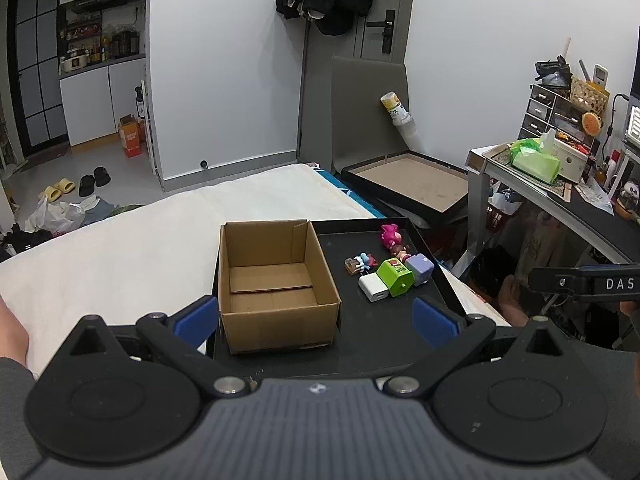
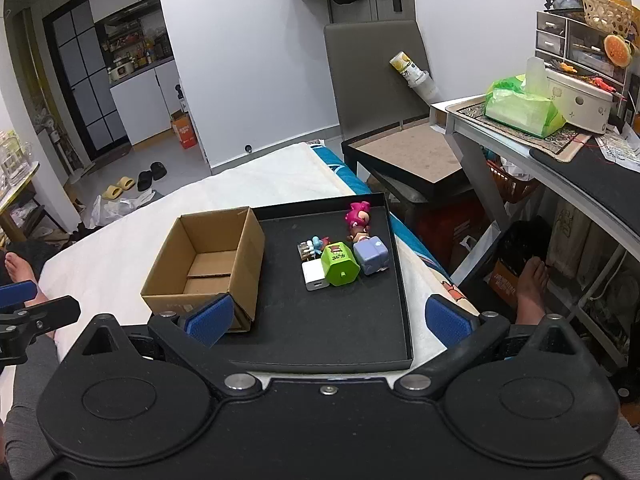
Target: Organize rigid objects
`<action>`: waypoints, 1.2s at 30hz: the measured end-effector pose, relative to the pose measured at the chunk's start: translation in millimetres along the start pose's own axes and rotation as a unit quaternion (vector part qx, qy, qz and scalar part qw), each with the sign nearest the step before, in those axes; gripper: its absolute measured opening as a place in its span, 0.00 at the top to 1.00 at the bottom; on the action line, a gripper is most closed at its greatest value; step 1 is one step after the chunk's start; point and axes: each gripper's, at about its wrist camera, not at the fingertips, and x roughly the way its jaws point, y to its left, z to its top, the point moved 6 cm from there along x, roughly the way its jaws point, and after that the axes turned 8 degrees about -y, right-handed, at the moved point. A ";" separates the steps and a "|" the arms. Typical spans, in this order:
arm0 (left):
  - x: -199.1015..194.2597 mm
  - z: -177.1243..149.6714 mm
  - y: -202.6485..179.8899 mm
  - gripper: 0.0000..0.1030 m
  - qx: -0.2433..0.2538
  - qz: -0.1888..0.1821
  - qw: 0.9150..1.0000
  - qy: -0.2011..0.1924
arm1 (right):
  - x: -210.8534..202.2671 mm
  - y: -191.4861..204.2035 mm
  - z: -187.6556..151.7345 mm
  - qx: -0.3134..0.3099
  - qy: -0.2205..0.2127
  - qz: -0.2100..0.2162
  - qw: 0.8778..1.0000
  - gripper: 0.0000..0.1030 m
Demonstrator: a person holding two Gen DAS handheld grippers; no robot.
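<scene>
Black tray [image 2: 400, 304] on bed holds open cardboard box [image 2: 208, 264] at its left side; white charger [image 2: 314, 276], green block [image 2: 340, 266], purple block [image 2: 372, 256] and pink-haired figure [image 2: 357, 218] cluster at its right. Left gripper [image 1: 316, 322] and right gripper [image 2: 328, 318] hover at tray's near edge, fingers spread, empty.

Brown cardboard box [image 2: 208, 264] at nine o'clock on my black tray [image 2: 340, 332], lime-green block [image 2: 340, 266], lilac cube [image 2: 372, 257], white charger [image 2: 314, 275], magenta-haired figurine [image 2: 358, 220], my blue finger pads [image 2: 210, 318]

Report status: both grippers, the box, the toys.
Left gripper and right gripper open, holding nothing. Cardboard box empty. Toys clustered on black tray, untouched. Nothing blocking.
</scene>
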 end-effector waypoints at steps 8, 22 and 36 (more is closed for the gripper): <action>5.0 -4.1 -0.6 0.01 0.003 -0.006 1.000 0.003 | 3.6 1.1 -0.6 -0.001 0.008 0.006 1.000 0.00; 43.6 -14.3 16.8 0.01 -0.005 -0.002 1.000 0.024 | 19.9 -9.4 -6.9 0.010 0.020 0.000 1.000 0.00; 97.7 -11.9 36.0 0.01 -0.015 -0.014 0.999 0.048 | 53.5 -22.6 -2.4 0.024 0.016 -0.005 1.000 0.00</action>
